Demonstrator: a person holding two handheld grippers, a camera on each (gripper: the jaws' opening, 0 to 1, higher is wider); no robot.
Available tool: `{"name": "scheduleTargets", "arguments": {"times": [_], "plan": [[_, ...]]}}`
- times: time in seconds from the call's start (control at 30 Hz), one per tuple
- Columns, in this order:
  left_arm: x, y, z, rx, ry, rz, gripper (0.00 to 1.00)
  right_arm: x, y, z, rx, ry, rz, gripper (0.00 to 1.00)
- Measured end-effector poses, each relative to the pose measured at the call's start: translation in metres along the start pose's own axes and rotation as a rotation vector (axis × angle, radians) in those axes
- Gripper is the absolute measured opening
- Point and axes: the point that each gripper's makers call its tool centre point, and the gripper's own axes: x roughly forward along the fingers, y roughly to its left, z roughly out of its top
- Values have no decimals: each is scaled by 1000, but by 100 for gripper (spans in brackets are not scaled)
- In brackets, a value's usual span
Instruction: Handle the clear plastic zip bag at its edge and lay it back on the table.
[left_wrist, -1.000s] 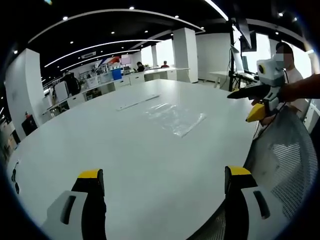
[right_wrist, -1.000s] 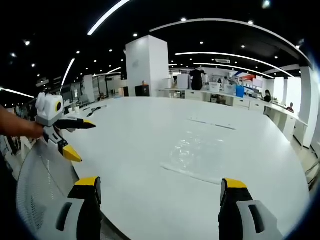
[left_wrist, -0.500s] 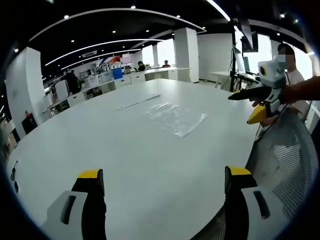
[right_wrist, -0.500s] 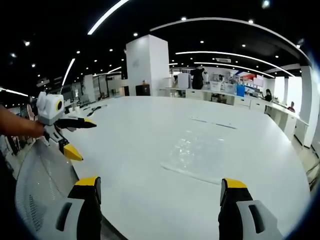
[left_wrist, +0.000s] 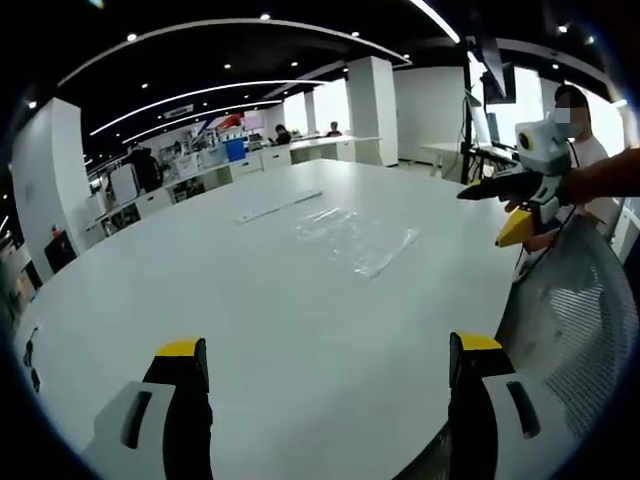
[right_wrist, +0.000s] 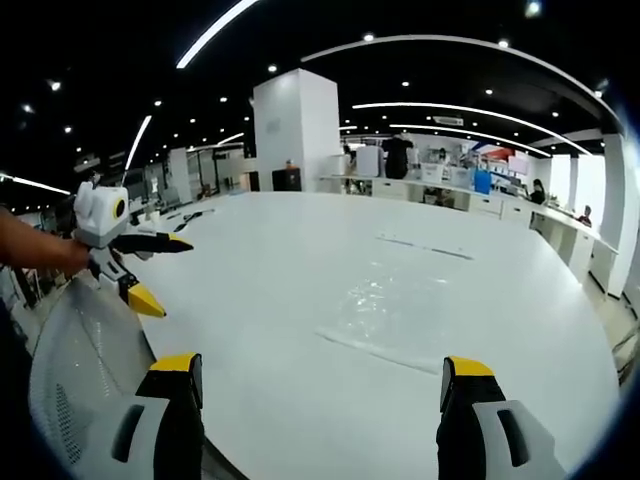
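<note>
A clear plastic zip bag (left_wrist: 356, 237) lies flat on the big white table (left_wrist: 200, 290), well ahead of my left gripper (left_wrist: 330, 362), whose yellow-tipped jaws stand wide apart with nothing between them. The same bag (right_wrist: 395, 305) shows in the right gripper view, a short way beyond my right gripper (right_wrist: 318, 372), which is open and empty too. The right gripper (left_wrist: 510, 205) enters the left gripper view from the right, open, over the table's edge. The left gripper (right_wrist: 140, 268) shows at the left of the right gripper view, also open.
A thin clear strip (left_wrist: 277, 205) lies on the table beyond the bag. A grey mesh chair back (left_wrist: 575, 310) stands at the table's near edge. A person (left_wrist: 580, 140) stands behind it. White pillars, desks and people fill the far room.
Both views have crept slightly forward toward the table. The bag lies where it was and both grippers stay open.
</note>
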Motion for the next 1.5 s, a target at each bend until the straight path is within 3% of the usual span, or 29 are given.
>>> {"name": "scheduleTargets", "arguments": {"times": [0.33, 0.63, 0.87, 1.5], "plan": [[3, -1, 3, 35, 12, -28, 99, 5, -5, -2, -21, 27, 18, 98], [7, -3, 4, 37, 14, -51, 97, 15, -7, -6, -82, 91, 52, 89], [10, -6, 7, 41, 7, -60, 97, 24, -14, -9, -199, 156, 78, 82], [17, -13, 7, 61, 30, -86, 94, 54, -39, -27, -289, 281, 118, 70]]}}
